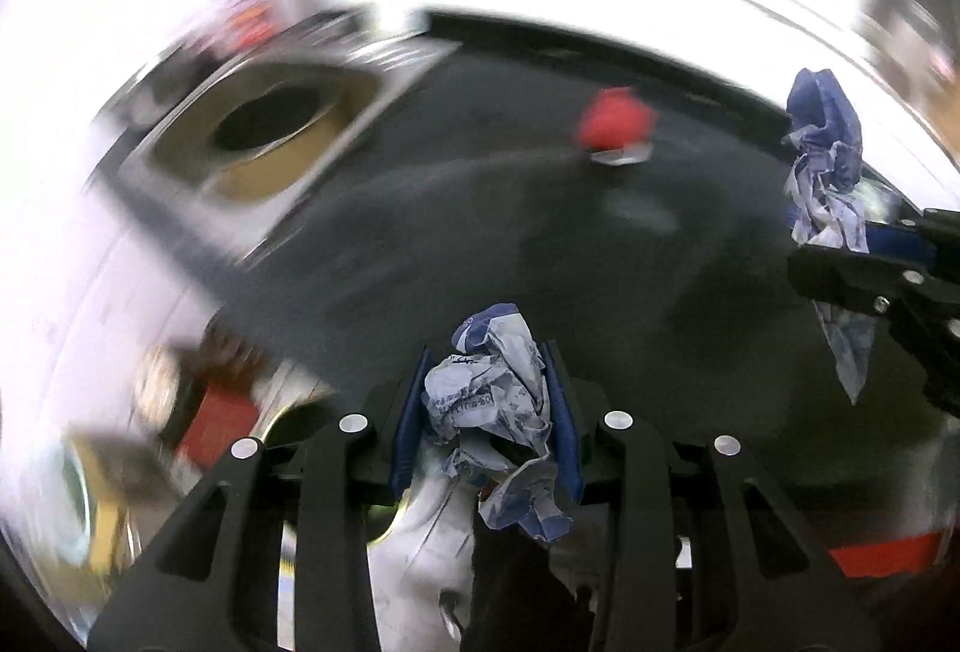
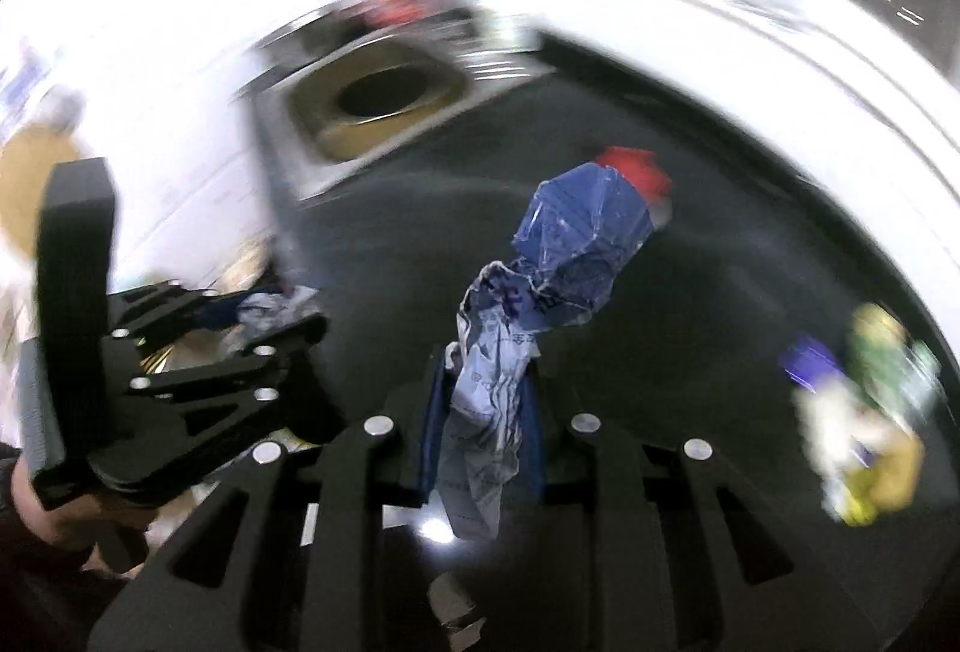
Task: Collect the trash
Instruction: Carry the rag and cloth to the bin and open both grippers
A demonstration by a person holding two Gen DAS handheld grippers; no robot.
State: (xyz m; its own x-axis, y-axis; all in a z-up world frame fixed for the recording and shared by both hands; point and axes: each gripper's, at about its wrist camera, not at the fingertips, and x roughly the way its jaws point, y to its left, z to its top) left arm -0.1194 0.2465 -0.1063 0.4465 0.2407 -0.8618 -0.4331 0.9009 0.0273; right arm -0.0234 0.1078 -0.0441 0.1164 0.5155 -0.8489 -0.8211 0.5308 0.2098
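A: I've got both loaded: left gripper point(image 1: 489, 400) clamped on a crumpled blue-white wrapper point(image 1: 492, 412), right gripper point(image 2: 486, 400) pinching a longer twisted wrapper point(image 2: 540, 286).

B: And the bin?

A: Bin opening point(image 1: 267, 124) lies ahead and left, nearer my left hand, though it's blurry

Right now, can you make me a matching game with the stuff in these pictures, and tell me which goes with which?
Things:
1. crumpled blue-and-white wrapper
2. long twisted blue wrapper
3. red piece of trash
4. bin with the round hole

Places:
A. lying loose on the dark tabletop
B. pinched in the left gripper
C. at the far edge of the dark tabletop
D. pinched in the right gripper

Pairs: 1-B, 2-D, 3-A, 4-C
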